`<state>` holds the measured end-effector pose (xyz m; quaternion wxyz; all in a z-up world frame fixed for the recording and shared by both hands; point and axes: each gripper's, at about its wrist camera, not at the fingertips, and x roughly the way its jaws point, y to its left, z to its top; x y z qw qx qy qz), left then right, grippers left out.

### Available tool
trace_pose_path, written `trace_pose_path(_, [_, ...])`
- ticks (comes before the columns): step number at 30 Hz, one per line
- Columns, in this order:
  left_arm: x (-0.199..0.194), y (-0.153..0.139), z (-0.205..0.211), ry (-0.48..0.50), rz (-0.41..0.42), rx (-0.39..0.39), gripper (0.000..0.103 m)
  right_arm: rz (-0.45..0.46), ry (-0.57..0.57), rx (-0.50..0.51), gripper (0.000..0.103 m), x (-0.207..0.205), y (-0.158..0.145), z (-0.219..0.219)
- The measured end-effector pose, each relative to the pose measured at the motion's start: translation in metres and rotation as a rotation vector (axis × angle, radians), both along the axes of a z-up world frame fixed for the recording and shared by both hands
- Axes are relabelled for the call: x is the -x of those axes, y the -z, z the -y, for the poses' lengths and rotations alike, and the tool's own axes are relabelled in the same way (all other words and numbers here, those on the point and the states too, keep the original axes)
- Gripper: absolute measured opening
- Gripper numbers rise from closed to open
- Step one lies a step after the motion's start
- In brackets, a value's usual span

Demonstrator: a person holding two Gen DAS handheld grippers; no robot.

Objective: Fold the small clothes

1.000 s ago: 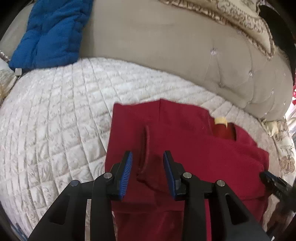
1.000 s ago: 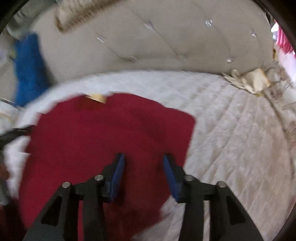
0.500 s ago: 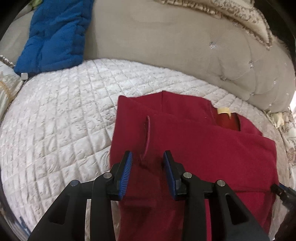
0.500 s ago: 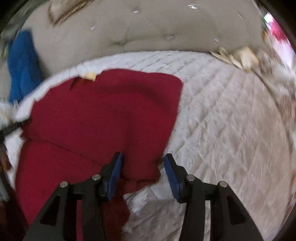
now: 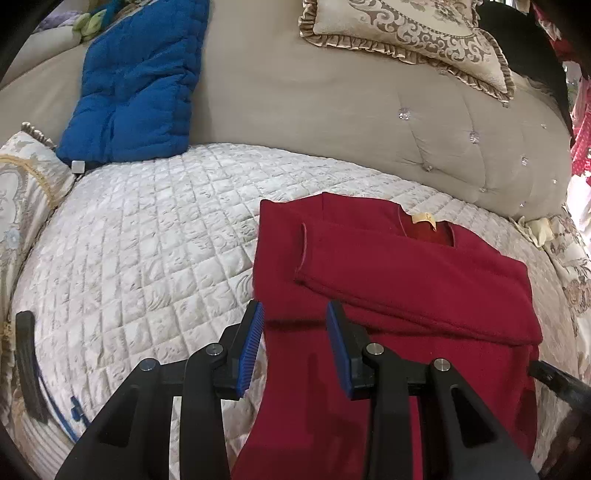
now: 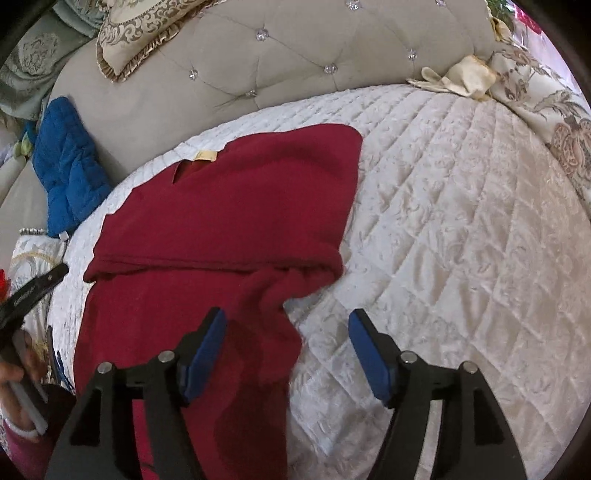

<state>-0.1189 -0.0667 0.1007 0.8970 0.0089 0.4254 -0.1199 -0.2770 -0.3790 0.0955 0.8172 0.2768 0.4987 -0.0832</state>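
Observation:
A dark red sweater lies flat on the white quilted bed, with a sleeve folded across its chest and a yellow neck label. It also shows in the right wrist view. My left gripper is open and empty, above the sweater's left edge. My right gripper is wide open and empty, above the sweater's right lower edge, where the cloth bunches. The left gripper's tip shows at the left edge of the right wrist view.
A beige tufted headboard rises behind the bed. A blue padded cushion leans on it at the left. An ornate pillow sits on top. Cream cloth lies at the bed's far right. A quilted bedspread stretches right.
Both grippers have pulled back towards the sweater's lower part. The right gripper has opened much wider. The sweater's right side now lies folded over.

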Motion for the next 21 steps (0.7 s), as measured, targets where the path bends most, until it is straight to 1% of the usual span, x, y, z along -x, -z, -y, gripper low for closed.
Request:
trace_pose_path(3, [0.008, -0.003, -0.007, -0.005, -0.006, 0.007, 0.014, 0.022, 0.009, 0.028, 0.075, -0.01, 0.006, -0.002])
trace_pose_path(4, [0.01, -0.003, -0.009, -0.006, -0.012, 0.011, 0.014, 0.025, -0.001, 0.033, 0.075, -0.014, 0.007, -0.004])
trace_pose_path(5, [0.012, -0.003, -0.012, -0.007, -0.023, 0.018, 0.014, 0.021, -0.022, 0.048, 0.071, -0.017, 0.007, -0.007])
trace_pose_path(6, [0.014, -0.003, -0.015, -0.007, -0.031, 0.022, 0.014, 0.012, -0.034, 0.064, 0.05, -0.019, 0.006, -0.009])
trace_pose_path(7, [0.017, -0.003, -0.018, -0.008, -0.038, 0.024, 0.014, 0.0, -0.055, 0.072, 0.024, -0.02, 0.005, -0.012])
trace_pose_path(8, [0.021, -0.002, -0.022, -0.008, -0.041, 0.023, 0.014, 0.009, -0.071, 0.043, 0.013, -0.018, 0.003, -0.014])
trace_pose_path(9, [0.025, -0.002, -0.026, -0.01, -0.042, 0.019, 0.014, 0.015, -0.066, 0.05, 0.012, -0.016, 0.0, -0.014])
trace_pose_path(10, [0.027, 0.0, -0.028, -0.012, -0.046, 0.015, 0.015, 0.013, -0.067, 0.093, 0.011, -0.013, -0.004, -0.015])
trace_pose_path(11, [0.03, 0.003, -0.031, -0.012, -0.056, 0.011, 0.017, 0.009, -0.069, 0.111, 0.011, -0.012, -0.004, -0.015])
trace_pose_path(13, [0.034, 0.007, -0.034, -0.003, -0.077, 0.014, 0.017, -0.006, -0.05, 0.082, 0.011, -0.009, 0.002, -0.011])
trace_pose_path(15, [0.038, 0.012, -0.036, 0.008, -0.101, 0.013, 0.017, 0.006, -0.042, 0.061, 0.011, -0.005, -0.001, -0.009])
trace_pose_path(17, [0.043, 0.013, -0.039, 0.011, -0.111, 0.025, 0.017, 0.039, -0.031, 0.06, 0.011, 0.004, -0.015, -0.007])
trace_pose_path(19, [0.048, 0.014, -0.043, 0.019, -0.129, 0.045, 0.018, 0.044, -0.047, 0.102, 0.011, 0.02, -0.032, -0.005])
trace_pose_path(21, [0.052, 0.016, -0.044, 0.033, -0.146, 0.059, 0.019, 0.057, -0.072, 0.088, 0.011, 0.038, -0.045, -0.003])
